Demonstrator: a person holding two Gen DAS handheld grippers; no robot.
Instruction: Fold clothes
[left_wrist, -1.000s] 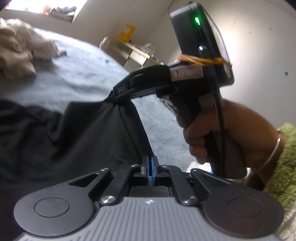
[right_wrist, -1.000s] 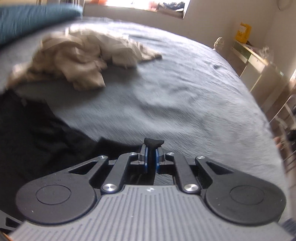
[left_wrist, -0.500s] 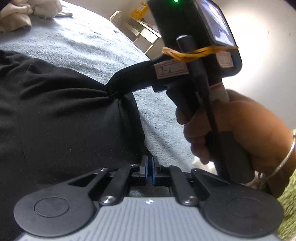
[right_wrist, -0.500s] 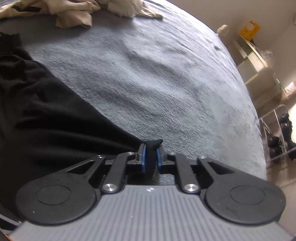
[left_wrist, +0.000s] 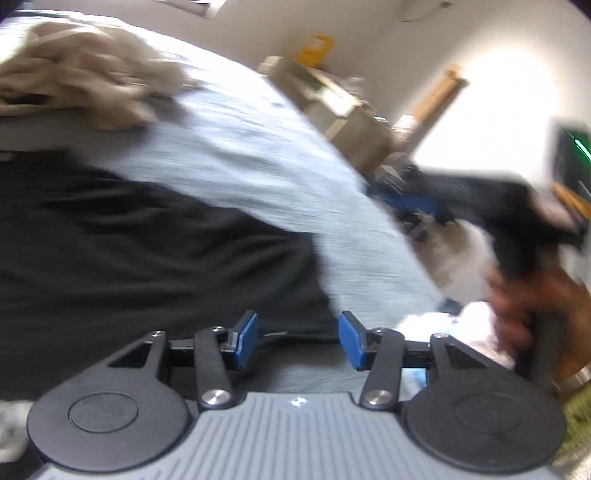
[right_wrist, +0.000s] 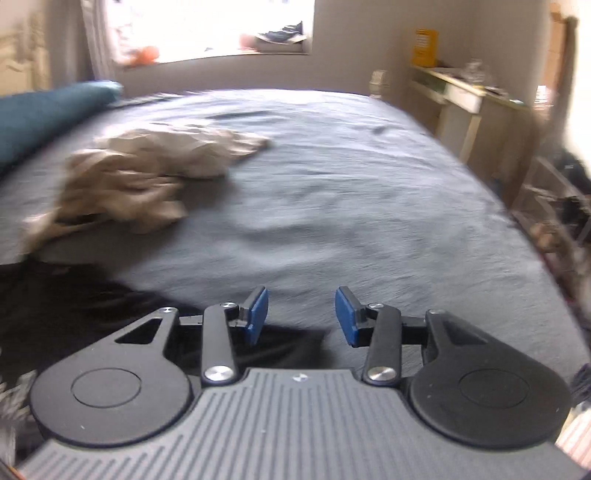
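We see the grey bed cover (right_wrist: 369, 192) stretching wide and flat ahead of the right gripper (right_wrist: 301, 314), with open room to its far edge and toward its right edge. Beyond that right edge stands a pale desk (right_wrist: 469, 107), close to the bed. In the left wrist view the cover's edge runs diagonally down toward the right, and furniture lies blurred beyond it.

A crumpled beige garment (right_wrist: 147, 173) lies on the cover toward the far left, well apart from both grippers. A blue pillow (right_wrist: 48, 114) lies at the far left edge. A window (right_wrist: 210, 29) is on the far wall.

The black garment (left_wrist: 147, 251) lies spread on the cover at the near left. Its right edge ends just ahead of the left gripper (left_wrist: 297, 339), and its near corner shows dark below and between the right gripper's blue pads (right_wrist: 258, 308).

Both grippers' jaws are opening. We see a clear gap between each pair of pads, with no cloth pinched in either. The black garment lies beneath them. In the left wrist view the right hand (left_wrist: 535, 306) grasps its handle at the right, blurred.
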